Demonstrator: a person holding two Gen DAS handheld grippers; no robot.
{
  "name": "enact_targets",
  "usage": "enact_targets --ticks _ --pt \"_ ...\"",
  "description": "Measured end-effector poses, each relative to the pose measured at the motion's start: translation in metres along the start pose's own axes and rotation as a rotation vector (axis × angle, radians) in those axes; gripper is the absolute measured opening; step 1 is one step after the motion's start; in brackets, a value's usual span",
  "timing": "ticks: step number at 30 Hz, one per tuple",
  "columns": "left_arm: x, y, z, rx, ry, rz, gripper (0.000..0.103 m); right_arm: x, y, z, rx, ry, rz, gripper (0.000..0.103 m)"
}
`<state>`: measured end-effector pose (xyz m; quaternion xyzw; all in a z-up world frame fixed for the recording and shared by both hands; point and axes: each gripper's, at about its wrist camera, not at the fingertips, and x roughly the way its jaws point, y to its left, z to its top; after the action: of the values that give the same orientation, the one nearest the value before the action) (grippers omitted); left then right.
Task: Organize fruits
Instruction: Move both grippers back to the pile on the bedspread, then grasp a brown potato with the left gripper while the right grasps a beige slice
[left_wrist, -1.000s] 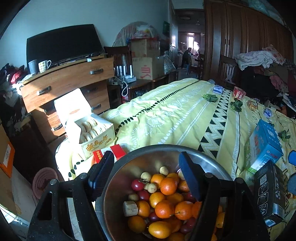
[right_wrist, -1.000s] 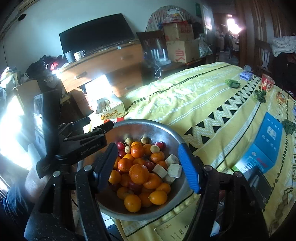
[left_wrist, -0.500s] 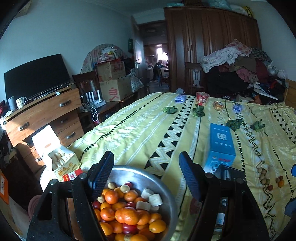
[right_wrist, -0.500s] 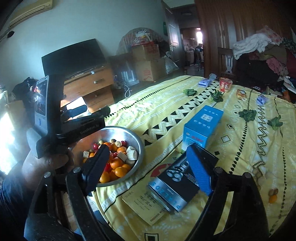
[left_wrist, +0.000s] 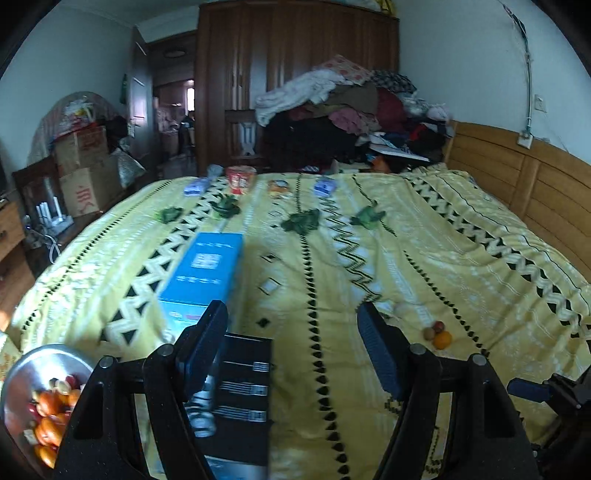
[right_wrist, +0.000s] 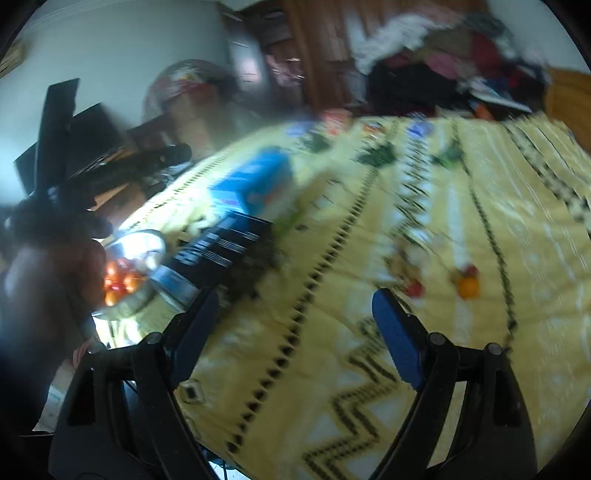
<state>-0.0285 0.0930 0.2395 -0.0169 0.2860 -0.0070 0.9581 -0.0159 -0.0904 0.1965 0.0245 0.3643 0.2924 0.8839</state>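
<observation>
A metal bowl (left_wrist: 26, 365) of oranges, red fruits and pale pieces sits at the bed's near left corner; it also shows blurred in the right wrist view (right_wrist: 146, 240). A small orange (left_wrist: 442, 340) with two small fruits beside it lies on the yellow bedspread to the right, and shows in the right wrist view (right_wrist: 467, 287). A red fruit (right_wrist: 413, 287) lies near it. My left gripper (left_wrist: 291, 314) is open and empty above the bed. My right gripper (right_wrist: 293, 299) is open and empty.
A blue box (left_wrist: 203, 273) and a black box (left_wrist: 243, 391) lie on the bed near the bowl. Green leafy bits (left_wrist: 301, 221) and small packets lie farther back. A wooden headboard (left_wrist: 517, 181) is at the right, piled clothes (left_wrist: 332, 110) behind.
Both grippers have swung right, away from the bowl, toward the middle of the bed. The bowl has slid to the left edge of both views. The right wrist view is now motion-blurred.
</observation>
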Motion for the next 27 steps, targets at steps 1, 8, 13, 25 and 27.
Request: enact_targets --ticks 1,8,13,25,27 --pt "0.014 -0.01 -0.003 -0.002 0.025 -0.043 0.074 -0.001 -0.012 -0.005 0.022 0.007 -0.015 0.086" --pt "0.137 -0.057 -0.035 -0.062 0.258 -0.291 0.057 -0.002 -0.072 -0.031 0.139 0.054 -0.062 0.086" --pt "0.196 -0.08 -0.065 -0.051 0.339 -0.346 0.038 0.011 -0.108 -0.05 0.195 0.101 -0.062 0.086" --pt "0.263 -0.096 -0.099 0.016 0.442 -0.291 0.03 0.032 -0.141 -0.066 0.25 0.153 -0.058 0.086" --pt "0.266 -0.099 -0.099 0.019 0.435 -0.293 0.03 0.033 -0.143 -0.067 0.255 0.157 -0.059 0.086"
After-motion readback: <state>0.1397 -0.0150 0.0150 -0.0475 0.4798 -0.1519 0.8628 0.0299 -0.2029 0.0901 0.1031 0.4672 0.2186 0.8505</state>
